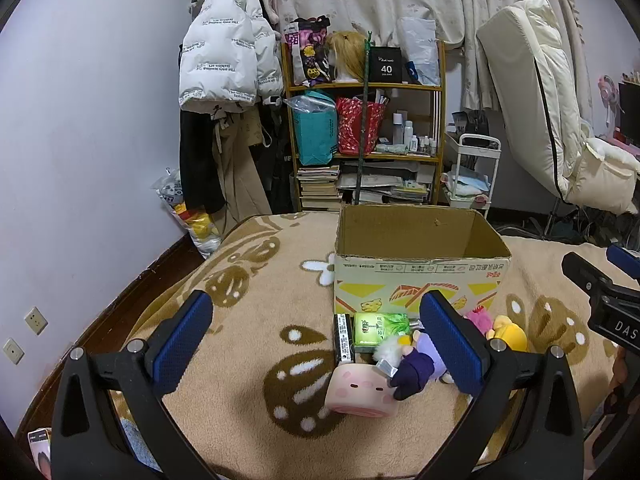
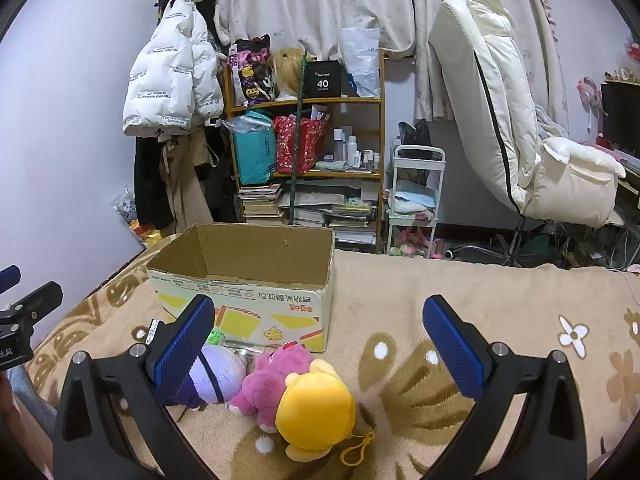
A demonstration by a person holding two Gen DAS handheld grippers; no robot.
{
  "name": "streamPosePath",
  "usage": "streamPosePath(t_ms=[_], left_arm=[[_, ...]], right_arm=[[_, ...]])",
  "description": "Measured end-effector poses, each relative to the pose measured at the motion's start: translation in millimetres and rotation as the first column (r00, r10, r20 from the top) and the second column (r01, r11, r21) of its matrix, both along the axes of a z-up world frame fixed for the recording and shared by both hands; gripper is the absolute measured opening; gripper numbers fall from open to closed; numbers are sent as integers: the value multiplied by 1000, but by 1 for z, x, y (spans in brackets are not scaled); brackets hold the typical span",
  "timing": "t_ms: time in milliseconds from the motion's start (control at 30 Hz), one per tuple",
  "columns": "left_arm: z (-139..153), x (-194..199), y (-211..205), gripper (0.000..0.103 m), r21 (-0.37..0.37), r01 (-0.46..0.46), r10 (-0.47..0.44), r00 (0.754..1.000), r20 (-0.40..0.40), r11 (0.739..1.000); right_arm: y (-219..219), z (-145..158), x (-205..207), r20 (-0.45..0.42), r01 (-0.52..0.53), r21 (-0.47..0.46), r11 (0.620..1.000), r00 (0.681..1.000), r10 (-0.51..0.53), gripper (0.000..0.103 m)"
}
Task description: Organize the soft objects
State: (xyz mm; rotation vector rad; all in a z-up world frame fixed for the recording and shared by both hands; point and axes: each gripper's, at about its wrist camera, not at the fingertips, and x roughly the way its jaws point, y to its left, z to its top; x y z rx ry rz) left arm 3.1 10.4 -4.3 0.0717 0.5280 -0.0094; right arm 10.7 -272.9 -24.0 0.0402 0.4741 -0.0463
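I hold the left gripper (image 1: 316, 344) and right gripper (image 2: 318, 346) with jaws wide apart, both empty. The plush toys (image 2: 280, 388) lie on the bed blanket (image 2: 500, 312), just before the empty cardboard box (image 2: 256, 276). The hard green box (image 1: 380, 328) touches them; I may grab it by mistake.

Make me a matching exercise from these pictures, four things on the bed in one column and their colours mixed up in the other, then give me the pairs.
Things:
1. round-headed plush with the keyring clip
2. bear plush
3. open cardboard box
4. flat block with a pig face

Colours:
A. brown inside, white and yellow print outside
B. pale pink
C. yellow
D. magenta pink

Pairs: 1-C, 2-D, 3-A, 4-B
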Motion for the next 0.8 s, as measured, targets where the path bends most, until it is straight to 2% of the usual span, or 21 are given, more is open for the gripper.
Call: streamPosePath(t_ms=[800], left_arm=[[0,0,6,102,-3,2,-2,1000,5,1000]], right_arm=[[3,-1,0,11,4,-17,1000,1000,-4,103]])
